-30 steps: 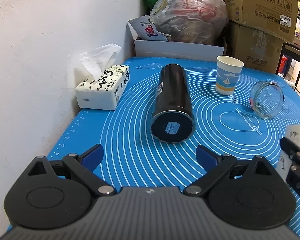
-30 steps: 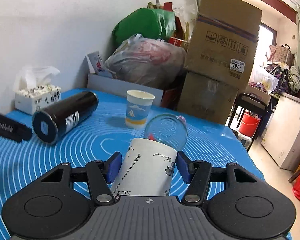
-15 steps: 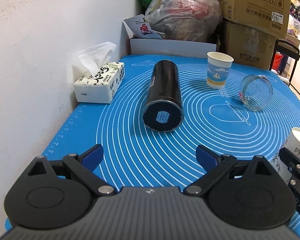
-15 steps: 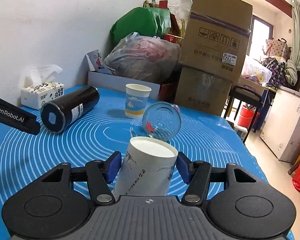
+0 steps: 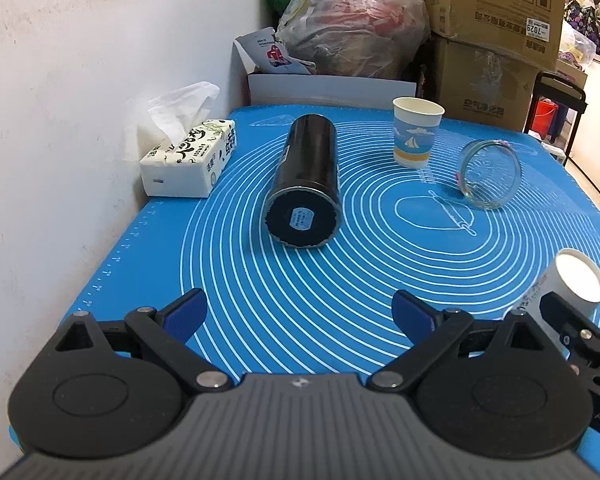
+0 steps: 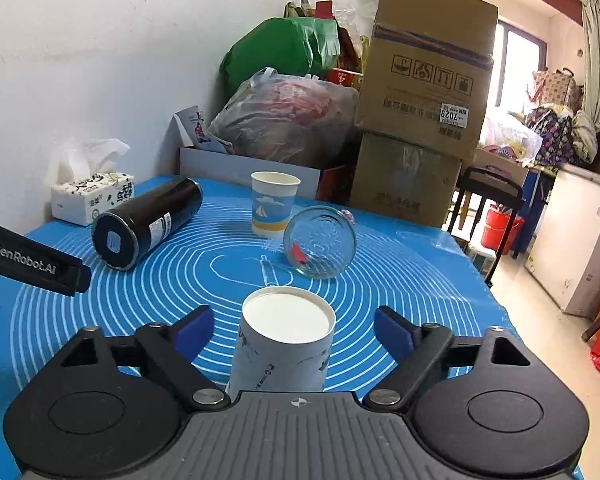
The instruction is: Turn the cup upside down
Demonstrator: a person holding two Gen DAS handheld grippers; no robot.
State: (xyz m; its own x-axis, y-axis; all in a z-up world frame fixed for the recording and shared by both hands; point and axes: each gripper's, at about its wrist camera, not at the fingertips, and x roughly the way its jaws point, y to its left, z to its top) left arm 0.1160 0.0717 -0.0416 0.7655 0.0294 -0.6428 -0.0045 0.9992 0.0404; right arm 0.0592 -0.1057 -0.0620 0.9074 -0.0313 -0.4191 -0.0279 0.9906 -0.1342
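A white paper cup (image 6: 284, 344) with dark print stands upside down on the blue mat (image 6: 204, 264), its flat base facing up. My right gripper (image 6: 294, 330) is open, its blue pads apart on either side of the cup and not touching it. The same cup (image 5: 564, 292) shows at the right edge of the left wrist view. My left gripper (image 5: 300, 312) is open and empty above the near part of the mat (image 5: 260, 280).
A black flask (image 5: 306, 184) lies on its side mid-mat. A blue sailboat paper cup (image 5: 416, 132) stands upright behind it. A glass jar (image 5: 488, 174) lies on its side to the right. A tissue box (image 5: 188, 158) sits by the wall. Boxes and bags (image 6: 420, 80) are stacked behind.
The right gripper turned the tilted white cup until it stood base-up on the mat, then opened and let it go. The left gripper drew back slightly.
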